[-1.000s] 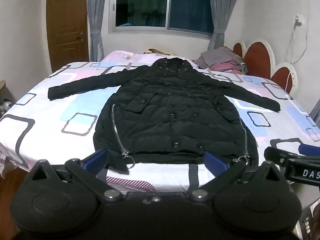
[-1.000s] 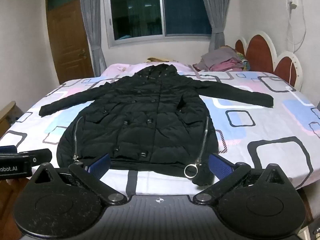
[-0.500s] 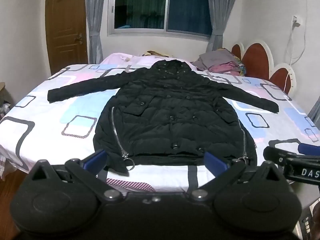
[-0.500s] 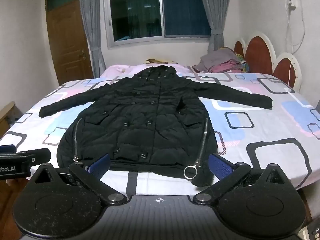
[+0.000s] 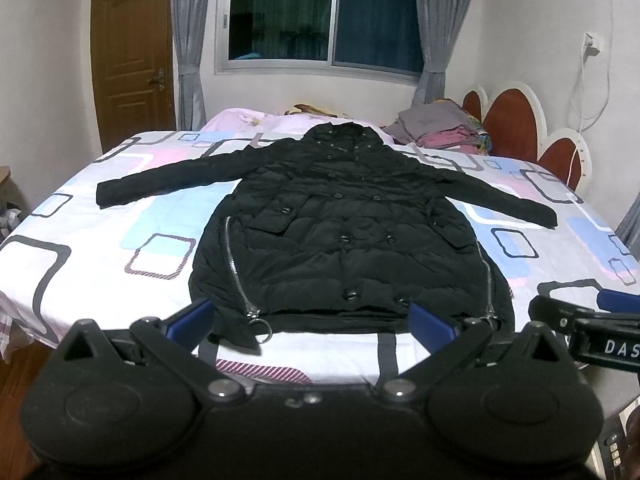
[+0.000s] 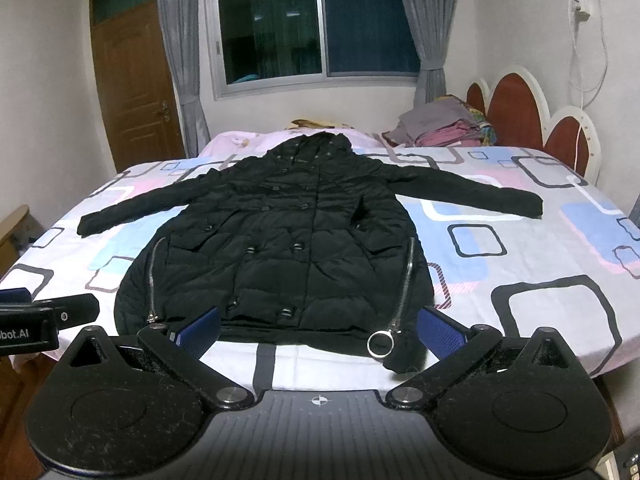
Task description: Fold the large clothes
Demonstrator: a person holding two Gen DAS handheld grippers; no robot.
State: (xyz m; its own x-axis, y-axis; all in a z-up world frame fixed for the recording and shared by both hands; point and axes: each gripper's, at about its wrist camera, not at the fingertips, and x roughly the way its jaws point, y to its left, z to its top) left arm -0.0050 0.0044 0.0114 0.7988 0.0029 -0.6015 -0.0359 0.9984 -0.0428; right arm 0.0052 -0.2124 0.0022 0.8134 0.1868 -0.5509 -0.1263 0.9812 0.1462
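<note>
A black coat (image 5: pixel 352 224) is lying face up on the bed (image 5: pixel 92 248), sleeves spread out to both sides and hood pointing toward the window (image 6: pixel 316 24), so it looks laid flat ready for a first fold. The left gripper (image 5: pixel 312 318) and right gripper (image 6: pixel 318 326) are hovering just short of the hem at the near edge of the bed, each with its jaws spread wide and holding nothing. The person is probably lining both up to take the hem or the sleeves. Bare sheet is showing on either side of the coat, giving room to bring the sleeves inward. A pile of clothes (image 6: pixel 440 128) is sitting near the headboard (image 6: pixel 520 108), well apart from the coat.
</note>
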